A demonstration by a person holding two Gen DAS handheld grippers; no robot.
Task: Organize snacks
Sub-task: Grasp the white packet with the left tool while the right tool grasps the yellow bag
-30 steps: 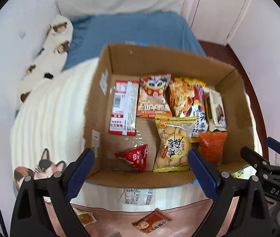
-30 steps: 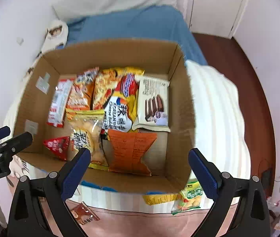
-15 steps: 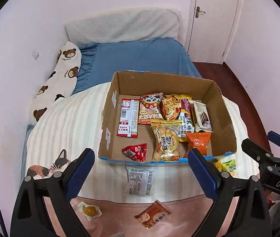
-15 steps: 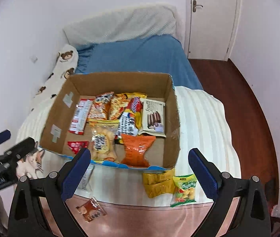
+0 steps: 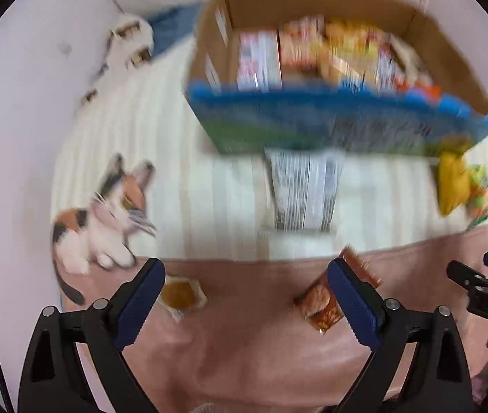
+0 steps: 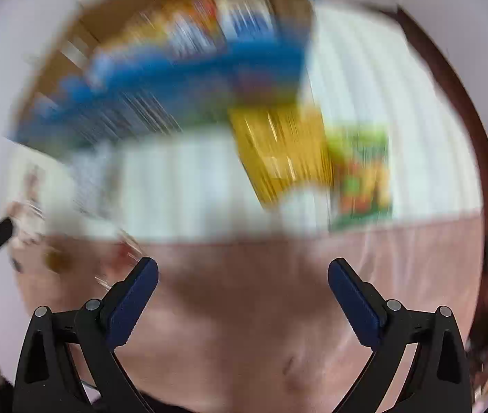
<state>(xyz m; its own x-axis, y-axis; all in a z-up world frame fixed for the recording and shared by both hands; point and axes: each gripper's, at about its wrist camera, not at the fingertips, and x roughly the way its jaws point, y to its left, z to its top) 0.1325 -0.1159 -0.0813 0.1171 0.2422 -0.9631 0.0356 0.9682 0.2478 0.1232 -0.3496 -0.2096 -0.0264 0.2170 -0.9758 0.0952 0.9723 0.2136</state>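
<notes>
Striped cream bedding (image 5: pixel 188 158) with a pink blanket (image 5: pixel 250 337) below it carries all items; positions are given relative to the cardboard box (image 5: pixel 330 3).

Change since half a second ago: both cameras have swung downward and closer. The box, formerly centred in each view, now sits at the top of the frame, and the loose packets in front of it fill the middle. Both views are motion-blurred, the right one heavily.

Loose snacks outside the box:
- white barcode packet (image 5: pixel 304 189), just in front of the box's blue front wall;
- yellow packet (image 6: pixel 278 151) and green packet (image 6: pixel 364 175), at the box's front right corner;
- orange packet (image 5: pixel 326 301) and small amber packet (image 5: pixel 180 294), farther in front, on the blanket.

Left gripper (image 5: pixel 245 297): jaws wide, holding nothing. Right gripper (image 6: pixel 244 296): jaws wide, holding nothing.

Assessment: the box already holds many snacks; the downward swing suggests an approach to collect the remaining packets.
</notes>
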